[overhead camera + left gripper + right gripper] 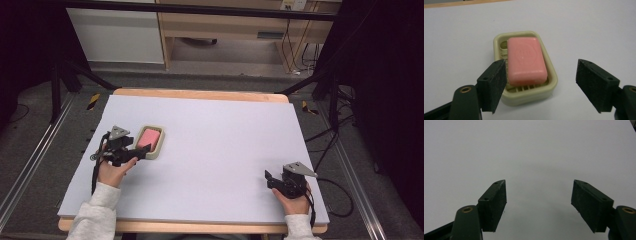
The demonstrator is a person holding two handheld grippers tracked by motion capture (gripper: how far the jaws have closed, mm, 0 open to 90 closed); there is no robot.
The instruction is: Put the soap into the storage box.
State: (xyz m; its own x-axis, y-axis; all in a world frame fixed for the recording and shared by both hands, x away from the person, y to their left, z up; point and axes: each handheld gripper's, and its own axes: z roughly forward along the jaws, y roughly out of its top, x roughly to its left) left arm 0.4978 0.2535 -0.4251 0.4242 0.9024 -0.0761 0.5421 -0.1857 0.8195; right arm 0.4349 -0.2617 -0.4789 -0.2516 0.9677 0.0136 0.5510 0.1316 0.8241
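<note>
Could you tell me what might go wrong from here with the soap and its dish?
The left gripper stands open with one pad close beside the pink soap bar and over the rim of the soap dish. Pulling away carelessly could clip that rim and slide the dish. The bar lies slightly askew in the dish, so a knock might tip it out onto the table.

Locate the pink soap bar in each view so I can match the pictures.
High view: pink soap bar lies in the soap dish, left of centre, just beyond the left gripper.
Left gripper view: centre, in the dish, beyond the open fingers.
Right gripper view: bare table.
Shared landmark: the pale table sheet.
</note>
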